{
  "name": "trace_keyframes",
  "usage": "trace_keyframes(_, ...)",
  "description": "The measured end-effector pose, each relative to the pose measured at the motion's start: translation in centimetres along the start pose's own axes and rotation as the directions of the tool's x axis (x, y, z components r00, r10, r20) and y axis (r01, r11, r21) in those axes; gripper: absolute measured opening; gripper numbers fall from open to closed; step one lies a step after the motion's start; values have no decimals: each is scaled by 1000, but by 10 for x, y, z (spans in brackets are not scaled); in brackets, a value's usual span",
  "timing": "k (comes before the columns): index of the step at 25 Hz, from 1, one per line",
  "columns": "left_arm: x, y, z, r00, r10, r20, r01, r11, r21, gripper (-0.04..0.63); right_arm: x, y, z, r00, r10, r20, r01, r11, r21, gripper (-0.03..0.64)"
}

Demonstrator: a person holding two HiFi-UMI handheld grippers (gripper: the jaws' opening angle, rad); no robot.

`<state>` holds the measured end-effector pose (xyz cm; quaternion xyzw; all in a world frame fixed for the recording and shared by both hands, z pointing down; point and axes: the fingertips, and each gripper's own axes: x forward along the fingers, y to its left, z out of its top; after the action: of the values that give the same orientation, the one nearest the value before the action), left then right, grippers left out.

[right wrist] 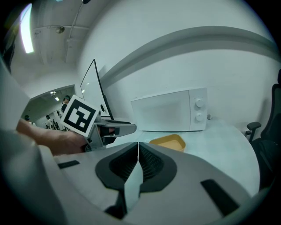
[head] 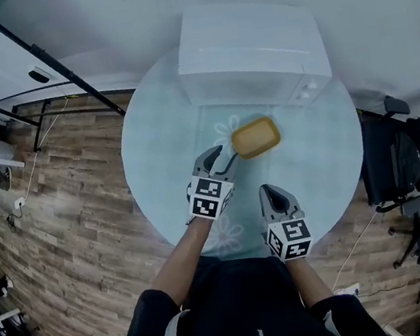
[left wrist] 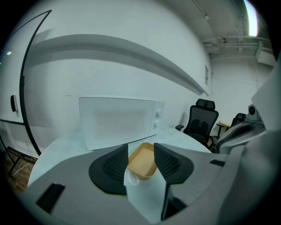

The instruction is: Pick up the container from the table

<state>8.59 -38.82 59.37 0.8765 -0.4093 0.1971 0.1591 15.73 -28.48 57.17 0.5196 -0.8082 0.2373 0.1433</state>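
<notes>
A shallow yellow container (head: 255, 138) lies on the round glass table (head: 156, 156), just in front of a white microwave (head: 250, 53). My left gripper (head: 224, 158) points at the container's near left end with its jaws open. In the left gripper view, the container (left wrist: 142, 163) shows in the gap at the tips of the left gripper (left wrist: 141, 153), and the pads do not visibly press on it. My right gripper (head: 272, 191) hangs nearer to me, shut and empty. Its own view shows the right gripper (right wrist: 138, 147) with jaws together and the container (right wrist: 167, 142) ahead of them.
The microwave (left wrist: 118, 121) stands close behind the container, its knobs at the right (right wrist: 199, 110). Black office chairs (head: 404, 162) stand right of the table, over a wooden floor (head: 68, 227). A black pole (head: 39, 52) leans at the back left.
</notes>
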Motion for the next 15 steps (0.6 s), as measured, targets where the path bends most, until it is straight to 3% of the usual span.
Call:
trace_keyframes(5, 21, 3, -17, 999, 0, -51, 2, 1000, 24, 176, -2, -3, 0, 1000, -7, -2, 7, 1000, -1, 25)
trace_keyframes(15, 62, 5, -44, 991, -11, -133, 5, 999, -43, 178, -5, -15, -5, 999, -32, -11, 32, 999, 14, 25)
